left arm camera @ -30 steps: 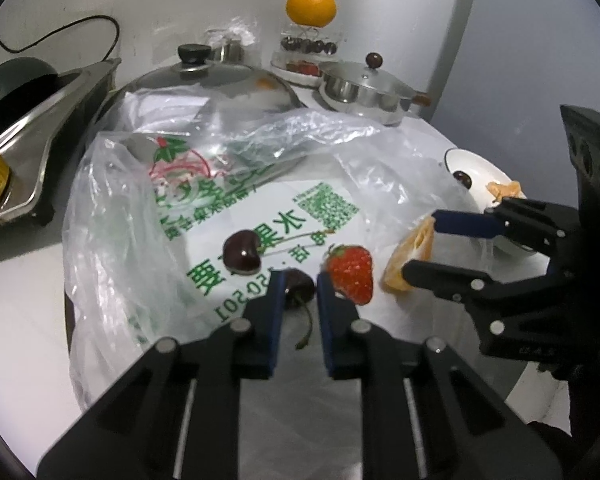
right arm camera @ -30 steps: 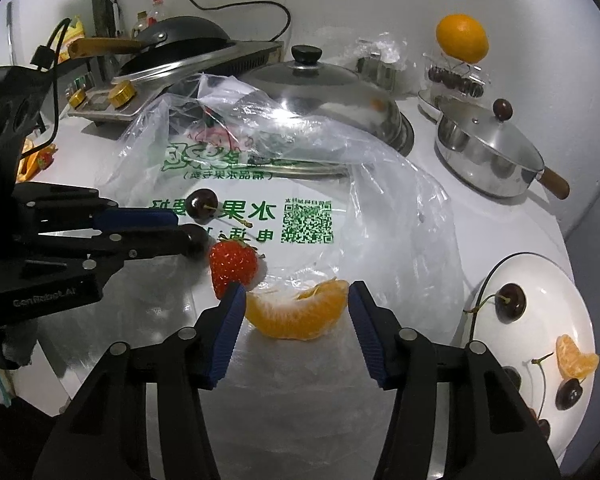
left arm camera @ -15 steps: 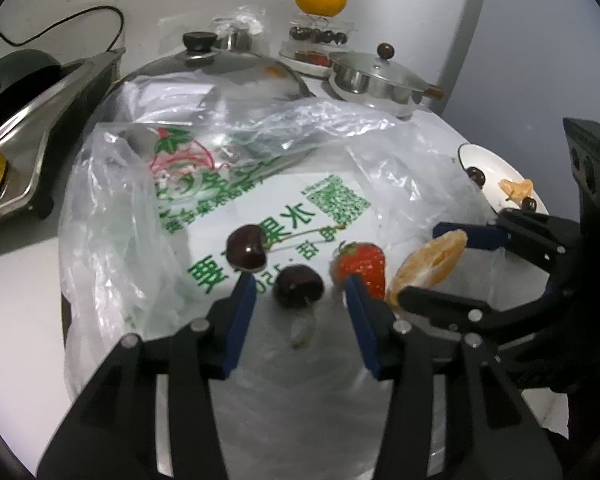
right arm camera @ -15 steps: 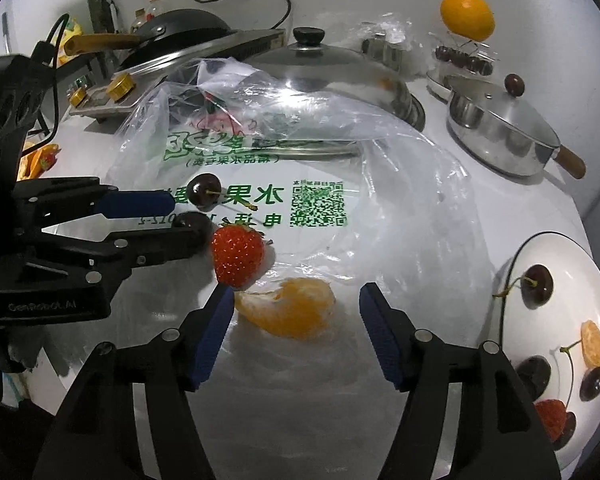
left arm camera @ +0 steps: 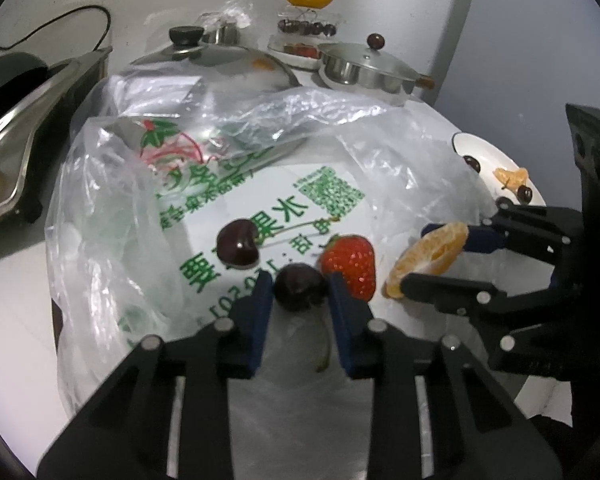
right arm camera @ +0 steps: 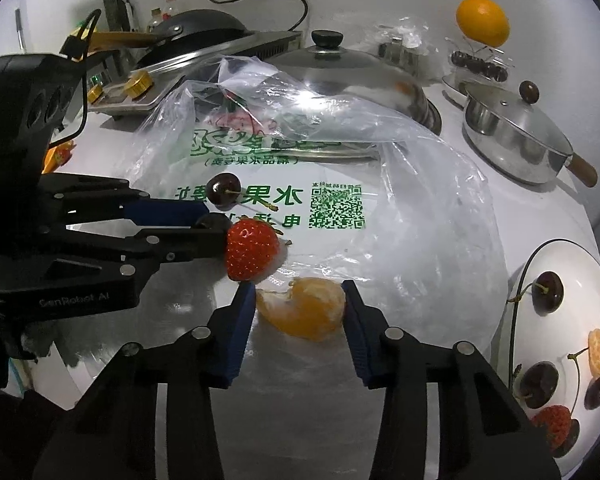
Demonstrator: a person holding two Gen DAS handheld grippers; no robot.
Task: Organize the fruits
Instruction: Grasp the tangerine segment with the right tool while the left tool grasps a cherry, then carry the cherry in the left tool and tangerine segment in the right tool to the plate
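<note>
Your left gripper [left arm camera: 300, 294] has just closed its jaws on a dark cherry [left arm camera: 300, 287]; the blue pads sit tight against its two sides and its stem trails toward the near edge between the fingers. A second cherry [left arm camera: 237, 243] lies loose just to the far left of the held one, on the printed plastic bag [left arm camera: 236, 184] that covers the near part of the white table [left arm camera: 12, 292]. A strawberry [left arm camera: 350, 260] rests on the bag just right of your left gripper's right finger; whether they touch cannot be told.

Your right gripper [right arm camera: 300, 308] has just narrowed its jaws around an orange segment [right arm camera: 304, 308]. Both pads meet the ends of the segment, which lies across the gap. In the left wrist view the segment appears raised and tilted between those pads.

To the far right of the bag stands a white plate [right arm camera: 580, 264] holding several cherries, another orange segment and a strawberry. Behind the bag, a large steel lid [right arm camera: 352, 72] and a small lidded pot [right arm camera: 516, 136] stand on the table, with a whole orange [right arm camera: 482, 20] perched on clear boxes at the far wall.
</note>
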